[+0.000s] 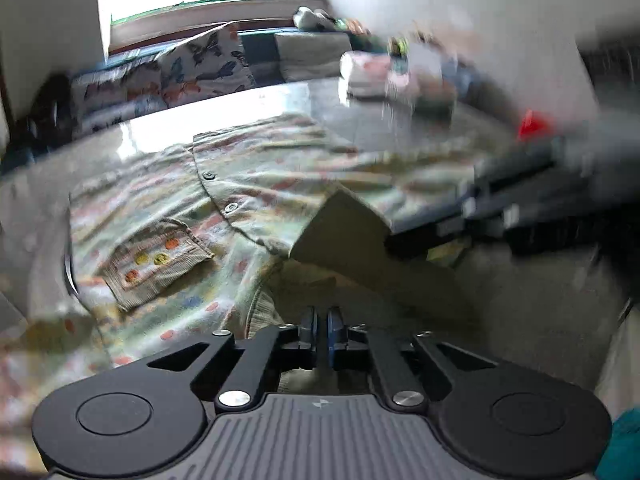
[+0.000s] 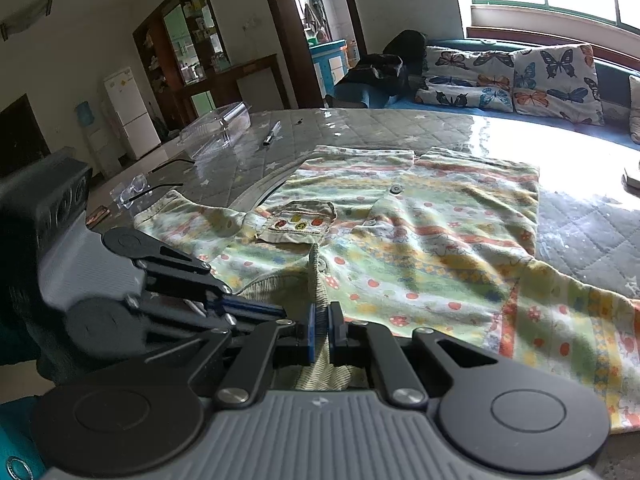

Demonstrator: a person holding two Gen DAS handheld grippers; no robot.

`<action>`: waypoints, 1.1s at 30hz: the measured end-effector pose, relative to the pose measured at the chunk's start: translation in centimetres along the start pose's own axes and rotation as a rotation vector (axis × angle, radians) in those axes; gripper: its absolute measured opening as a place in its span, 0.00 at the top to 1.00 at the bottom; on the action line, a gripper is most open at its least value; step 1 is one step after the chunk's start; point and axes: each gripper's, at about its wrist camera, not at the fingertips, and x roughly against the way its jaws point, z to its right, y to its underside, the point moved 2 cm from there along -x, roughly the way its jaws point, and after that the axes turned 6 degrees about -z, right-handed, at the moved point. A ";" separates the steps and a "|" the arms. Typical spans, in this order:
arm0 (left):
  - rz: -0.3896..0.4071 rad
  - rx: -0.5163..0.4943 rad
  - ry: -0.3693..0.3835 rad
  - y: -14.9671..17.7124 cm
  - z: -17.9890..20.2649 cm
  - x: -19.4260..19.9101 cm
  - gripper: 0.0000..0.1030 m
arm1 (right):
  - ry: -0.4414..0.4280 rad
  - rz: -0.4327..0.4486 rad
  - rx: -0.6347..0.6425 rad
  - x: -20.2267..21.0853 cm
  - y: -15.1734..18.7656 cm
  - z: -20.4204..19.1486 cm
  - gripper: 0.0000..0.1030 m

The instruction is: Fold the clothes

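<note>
Looking along the right hand-held gripper (image 2: 321,330), I am seeing its blue pads pinched tight on the ribbed collar (image 2: 318,280) of the patterned shirt (image 2: 420,240), which is lying spread across the quilted bench (image 2: 360,128) with its chest pocket (image 2: 298,222) facing up. The left hand-held gripper (image 1: 322,334) is also showing closed fingers, and the fabric bunching right at its tips suggests it is gripping the shirt too, though I am finding the exact pinch point hard to make out. In the right wrist view that left tool (image 2: 180,296) is sitting just beside mine, near the collar. The left wrist view is smearing badly on its right side, so the dark shape there and the red object (image 1: 534,124) are staying unreadable to me. The near sleeve (image 2: 580,340) is running out of view at the lower right. A clear plastic box (image 2: 216,128), a pen (image 2: 272,134) and glasses (image 2: 134,192) are resting on the far side of the bench, and butterfly cushions (image 2: 520,76) are lining the sofa behind.
</note>
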 end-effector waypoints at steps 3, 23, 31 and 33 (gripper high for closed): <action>0.046 0.097 0.099 -0.5 -0.9 1.2 0.95 | 0.002 0.008 -0.007 0.3 0.0 0.1 0.95; 0.009 0.007 0.153 2.8 -0.3 3.2 0.78 | -0.038 -0.068 0.143 -1.2 -0.2 -2.7 0.95; 0.112 0.097 0.073 1.5 -3.0 5.9 0.73 | -0.010 -0.069 0.147 -1.5 -0.3 -2.7 0.90; 0.135 0.125 0.078 0.7 -3.2 5.4 0.74 | -0.003 -0.069 0.149 -1.6 -0.4 -2.7 0.90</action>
